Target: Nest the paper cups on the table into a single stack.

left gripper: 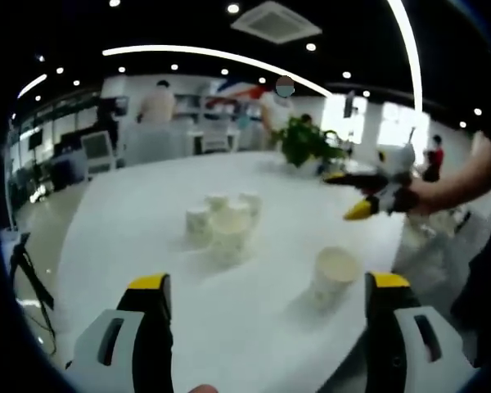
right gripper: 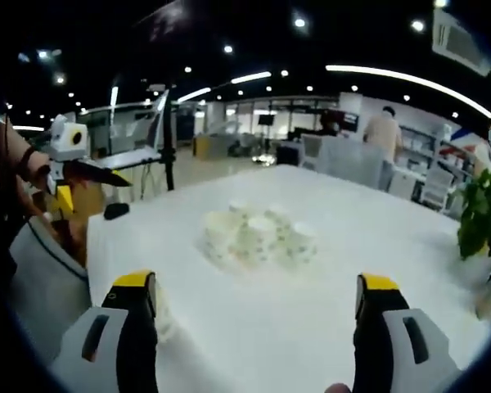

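Left gripper view, paper cups (left gripper: 221,219) upright, mouths up, left claw (left gripper: 266,315) and right claw (right gripper: 254,315) both agape

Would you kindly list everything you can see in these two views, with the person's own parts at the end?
Paper cups: a cluster of about four, white, mid-table, plus one standing apart, nearer the left claw.
Table: one, white, large.
Potted plant: one, green, at the table's far edge.
Small dark thing: one, black, on a table corner in the right gripper view; too blurred to name.
People: several in the background, near desks.
Chairs and desks: several, pale, behind the table.
Ceiling lights: many, white.
Left claw: yellow-tipped, black and white, open, empty.
Right claw: same colours, open, empty.
Hand: holds the right claw above the table.
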